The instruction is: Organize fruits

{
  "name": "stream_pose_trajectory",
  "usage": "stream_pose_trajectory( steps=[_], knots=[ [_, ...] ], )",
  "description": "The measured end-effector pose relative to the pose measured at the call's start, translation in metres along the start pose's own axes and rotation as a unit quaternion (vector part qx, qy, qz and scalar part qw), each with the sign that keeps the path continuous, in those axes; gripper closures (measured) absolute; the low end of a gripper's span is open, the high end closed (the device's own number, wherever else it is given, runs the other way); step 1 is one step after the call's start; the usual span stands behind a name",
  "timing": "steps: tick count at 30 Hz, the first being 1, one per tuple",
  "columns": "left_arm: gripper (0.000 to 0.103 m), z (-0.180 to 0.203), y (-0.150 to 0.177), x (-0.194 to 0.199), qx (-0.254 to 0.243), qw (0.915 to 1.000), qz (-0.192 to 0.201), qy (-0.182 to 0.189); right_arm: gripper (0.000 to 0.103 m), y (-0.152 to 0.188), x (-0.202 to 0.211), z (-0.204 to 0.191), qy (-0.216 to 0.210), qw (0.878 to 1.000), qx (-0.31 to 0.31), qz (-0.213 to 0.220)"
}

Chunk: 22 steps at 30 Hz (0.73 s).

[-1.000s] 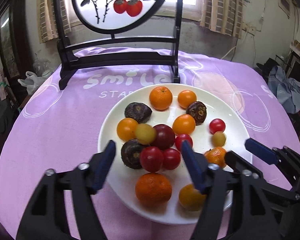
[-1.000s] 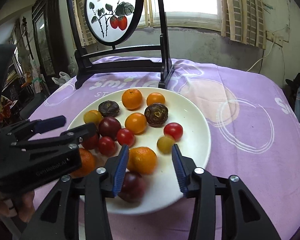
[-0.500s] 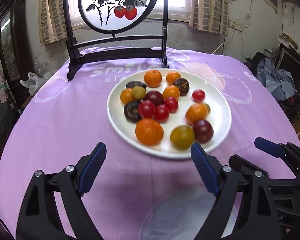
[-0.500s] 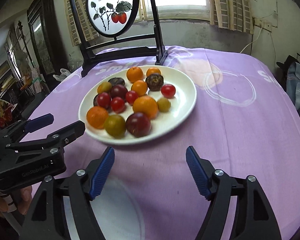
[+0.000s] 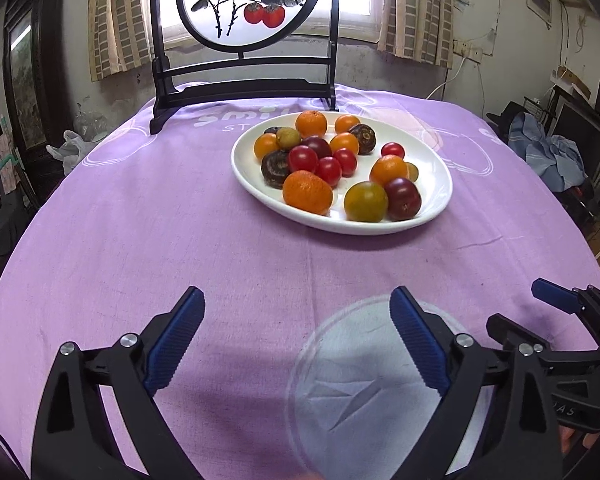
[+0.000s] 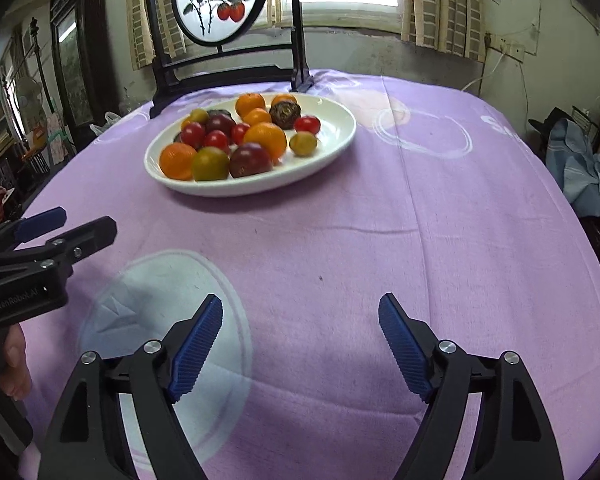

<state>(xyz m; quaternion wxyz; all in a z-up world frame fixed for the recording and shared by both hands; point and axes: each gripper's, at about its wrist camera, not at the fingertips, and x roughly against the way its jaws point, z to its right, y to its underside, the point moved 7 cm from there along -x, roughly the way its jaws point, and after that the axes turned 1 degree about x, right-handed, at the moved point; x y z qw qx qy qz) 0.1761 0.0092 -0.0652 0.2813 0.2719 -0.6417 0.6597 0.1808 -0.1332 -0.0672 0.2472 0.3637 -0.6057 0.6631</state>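
A white oval plate (image 5: 440, 184) holds several fruits: oranges, red cherry tomatoes, dark purple fruits and a greenish tomato (image 5: 365, 201). It also shows in the right wrist view (image 6: 340, 136). The plate sits on the far half of the purple tablecloth. My left gripper (image 5: 296, 336) is open and empty, low over the near cloth, well short of the plate. My right gripper (image 6: 300, 344) is open and empty, also near the front edge. The right gripper also shows at the lower right of the left wrist view (image 5: 556, 320).
A black wooden stand with a round painted screen (image 5: 244, 4) stands behind the plate. A pale round print (image 5: 364, 392) marks the cloth near the front. Clothes and clutter (image 5: 548, 148) lie off the table at right. The left gripper appears at left in the right wrist view (image 6: 40, 248).
Both grippers have pulled back from over the plate toward the table's near edge. The right gripper's jaws have widened. The plate and fruits have stayed in place.
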Motion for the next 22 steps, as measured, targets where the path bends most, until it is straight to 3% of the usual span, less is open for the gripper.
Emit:
stream_pose_trajectory(
  steps=[10, 22],
  knots=[
    [0.011, 0.001, 0.007, -0.007, -0.015, 0.9999, -0.006, -0.004, 0.021, 0.007, -0.008, -0.004, 0.003, 1.000, 0.013, -0.018],
    [0.009, 0.004, 0.021, -0.022, -0.018, 0.9988, -0.045, -0.008, 0.018, 0.016, -0.017, -0.005, 0.008, 0.999, 0.012, -0.051]
  ],
)
